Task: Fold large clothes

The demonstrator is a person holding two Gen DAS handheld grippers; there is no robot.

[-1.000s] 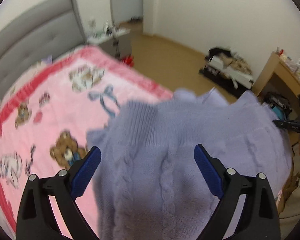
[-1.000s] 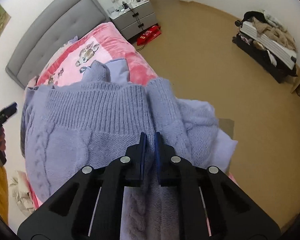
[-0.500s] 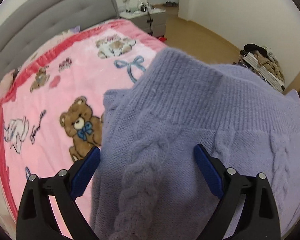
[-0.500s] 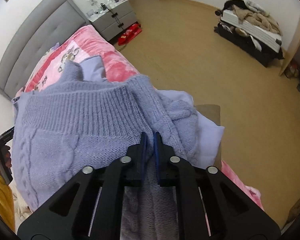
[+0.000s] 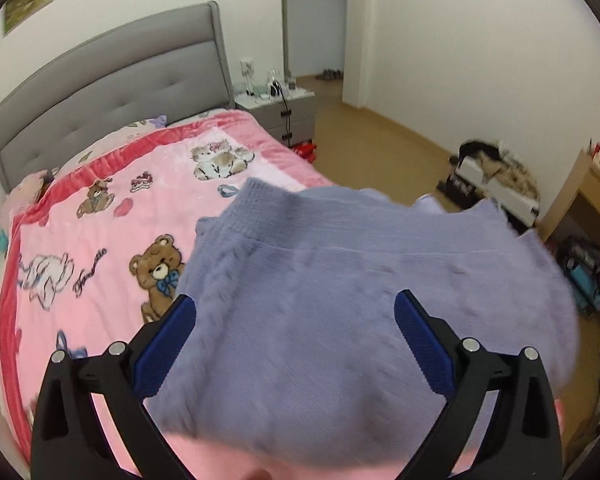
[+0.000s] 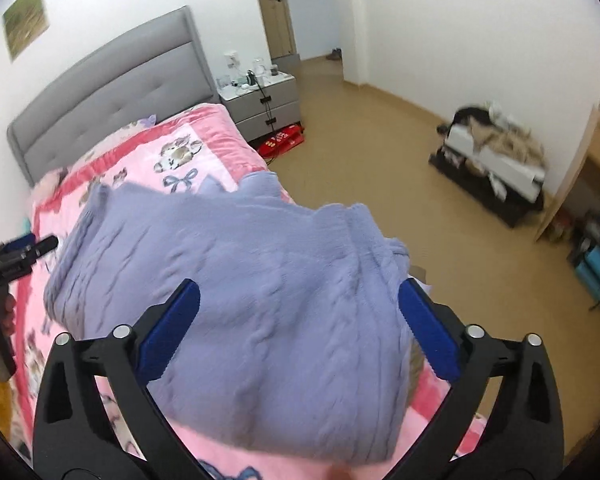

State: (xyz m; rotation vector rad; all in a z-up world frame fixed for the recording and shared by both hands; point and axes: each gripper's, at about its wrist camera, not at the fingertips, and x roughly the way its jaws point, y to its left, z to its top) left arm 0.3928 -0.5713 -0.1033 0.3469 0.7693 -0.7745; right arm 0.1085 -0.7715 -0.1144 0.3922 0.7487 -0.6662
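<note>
A lavender cable-knit sweater (image 5: 340, 304) lies folded in a thick bundle on the pink teddy-bear blanket (image 5: 100, 240) near the bed's foot corner. It also shows in the right wrist view (image 6: 260, 280). My left gripper (image 5: 296, 340) is open and empty, just above the bundle's near edge. My right gripper (image 6: 300, 328) is open and empty over the same bundle. The left gripper (image 6: 16, 256) appears at the left edge of the right wrist view.
A grey padded headboard (image 5: 108, 92) stands at the bed's far end, with a grey nightstand (image 5: 280, 112) beside it. The wooden floor (image 6: 380, 152) lies right of the bed. A pile of clothes on a low rack (image 6: 496, 152) and a wooden desk (image 5: 588, 200) stand by the right wall.
My right gripper has opened and let go of the sweater, which has dropped onto the blanket as a folded bundle. Both grippers have drawn back and tilted up toward the headboard.
</note>
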